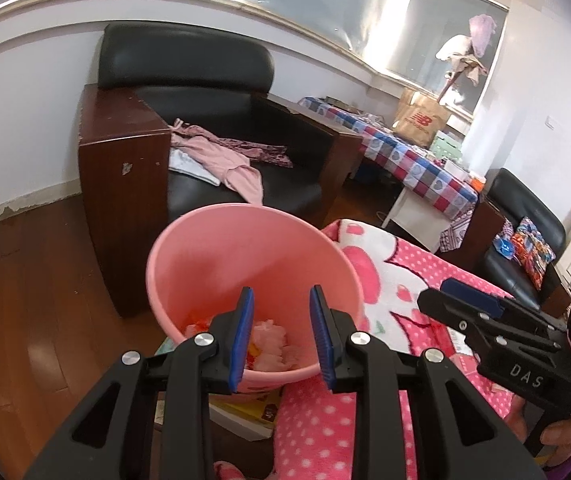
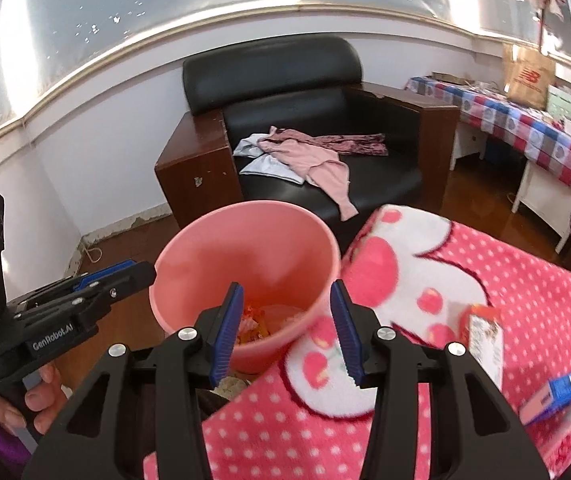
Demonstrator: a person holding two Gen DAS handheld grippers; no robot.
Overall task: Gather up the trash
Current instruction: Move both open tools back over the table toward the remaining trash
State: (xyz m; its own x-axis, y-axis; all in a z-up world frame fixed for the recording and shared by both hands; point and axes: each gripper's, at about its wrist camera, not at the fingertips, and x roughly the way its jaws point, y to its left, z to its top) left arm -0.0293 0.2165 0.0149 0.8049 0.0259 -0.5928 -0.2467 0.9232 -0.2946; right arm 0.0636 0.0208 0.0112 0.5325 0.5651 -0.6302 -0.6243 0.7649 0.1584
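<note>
A pink plastic bin [image 1: 245, 248] [image 2: 245, 248] stands on the floor beside a pink dotted blanket [image 1: 397, 280] [image 2: 485, 280]. Crumpled white and orange trash [image 1: 271, 340] [image 2: 261, 320] lies at its bottom. My left gripper [image 1: 281, 332] is open and empty, over the bin's near rim. My right gripper [image 2: 289, 332] is open and empty, over the bin's right rim; it also shows from the side in the left wrist view [image 1: 457, 296]. On the blanket lie an orange-white packet [image 2: 483, 336] and a blue-pink box [image 2: 557, 392].
A black leather armchair [image 1: 205, 120] [image 2: 317, 120] with pink clothes [image 1: 225, 156] [image 2: 313, 156] stands behind the bin. A table with a checked cloth [image 1: 405, 160] [image 2: 525, 128] is at the right. A book [image 1: 253, 408] lies under the bin. The floor is wood.
</note>
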